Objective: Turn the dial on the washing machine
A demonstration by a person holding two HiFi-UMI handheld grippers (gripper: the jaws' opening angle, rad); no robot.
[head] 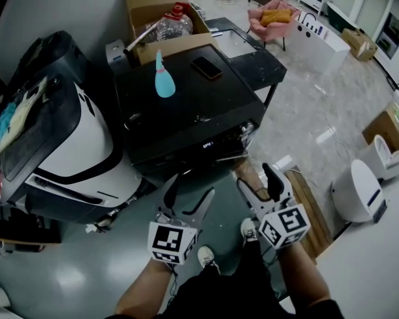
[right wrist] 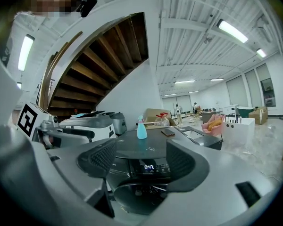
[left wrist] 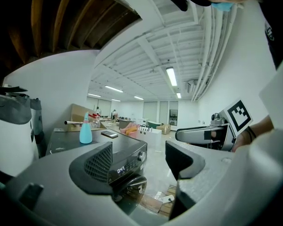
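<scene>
Left claw [head: 191,186], right claw [head: 254,175] gape, seemingly short of the dial [left wrist: 142,156].

Dial mostly lost
Head view: dial [left wrist: 142,156] too small to tell at washer's [head: 186,105] 5 o'clock corner; right gripper view: fingers [right wrist: 188,166] hide it.

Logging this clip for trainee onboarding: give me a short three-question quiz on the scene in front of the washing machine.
1. True or false: the left gripper and the right gripper both hold their jaws apart, clear of the washing machine.
2. What stands on its top near the phone? A. a red mug B. a light blue spray bottle C. a folded towel
3. Fill in: the display on the same panel as the dial reads ____.
Key: 1 true; 2 B; 3 0:47.
</scene>
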